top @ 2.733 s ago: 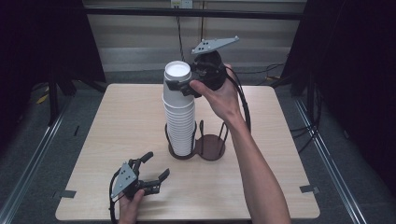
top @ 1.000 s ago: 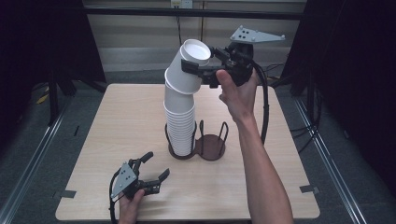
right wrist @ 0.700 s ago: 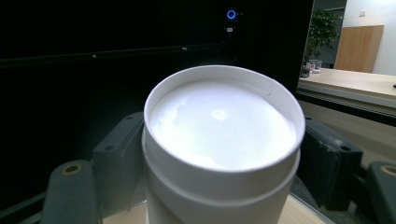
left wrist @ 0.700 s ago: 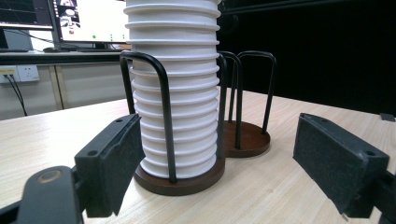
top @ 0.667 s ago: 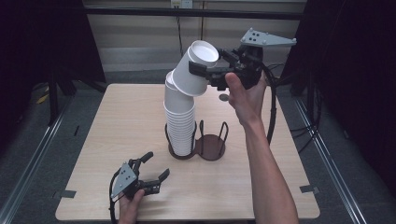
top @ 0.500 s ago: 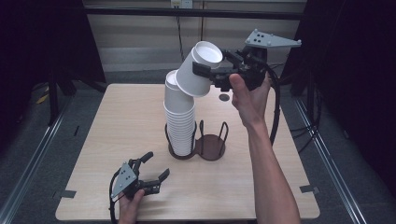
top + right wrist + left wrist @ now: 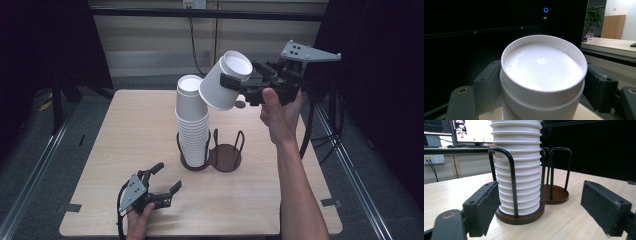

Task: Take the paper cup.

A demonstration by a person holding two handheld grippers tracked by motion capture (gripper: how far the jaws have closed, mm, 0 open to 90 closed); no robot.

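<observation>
Now right gripper (image 7: 231, 82) jaws grasping cup (image 7: 225, 80), lifted clear of stack (image 7: 192, 125); left gripper (image 7: 167, 180) jaws released.

On the pale wooden tabletop (image 7: 125, 130), my tall stack of white paper cups (image 7: 192, 125) is standing in the left ring of the dark two-ring wire holder (image 7: 226, 156). My right claw (image 7: 239, 85) is holding one tilted white paper cup (image 7: 225, 87) above and right of it; my left claw (image 7: 162, 184) is resting near the front edge.

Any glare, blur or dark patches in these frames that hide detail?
High view: dark surroundings, table evenly lit, sharp. Right gripper view: the cup is overexposed, its surface washed out. Left gripper view: the cup stack is crisp, bright monitors glare behind.
</observation>
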